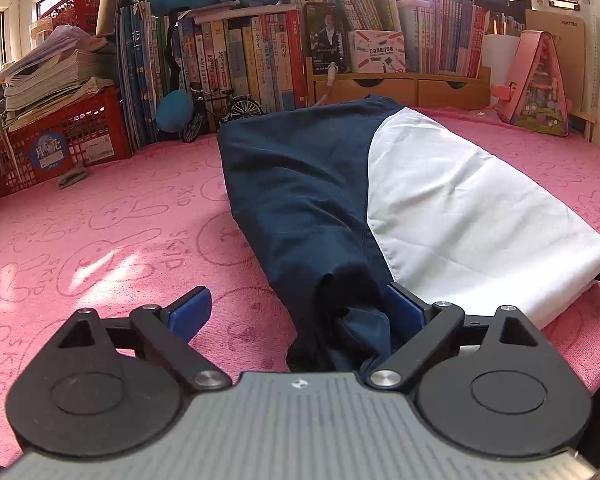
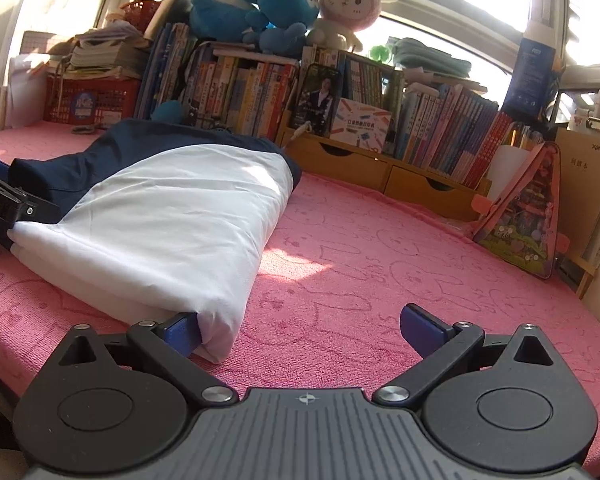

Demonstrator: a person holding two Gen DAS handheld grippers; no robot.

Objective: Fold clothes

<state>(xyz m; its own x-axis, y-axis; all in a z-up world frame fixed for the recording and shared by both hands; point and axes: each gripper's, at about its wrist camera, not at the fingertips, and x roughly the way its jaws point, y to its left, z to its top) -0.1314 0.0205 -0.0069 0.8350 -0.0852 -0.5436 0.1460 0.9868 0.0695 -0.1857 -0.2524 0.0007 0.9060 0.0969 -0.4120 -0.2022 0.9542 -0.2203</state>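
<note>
A folded navy and white garment (image 1: 380, 200) lies on the pink towel-covered surface (image 1: 100, 220). My left gripper (image 1: 300, 312) is open, and the garment's navy end bunches between its blue pads, close against the right pad. In the right wrist view the garment (image 2: 172, 220) lies to the left, white panel nearest. My right gripper (image 2: 300, 328) is open; its left pad touches the white near corner and its right pad stands over bare towel. The left gripper (image 2: 4, 200) shows at the far left edge by the navy end.
Rows of books (image 2: 440, 132) and wooden drawers (image 2: 400, 176) line the back. A red crate (image 1: 60, 140) with stacked papers stands at back left, and a small model bicycle (image 1: 220, 112) beside it. A pink triangular toy (image 2: 532, 216) leans at right. Plush toys (image 2: 268, 4) sit on top.
</note>
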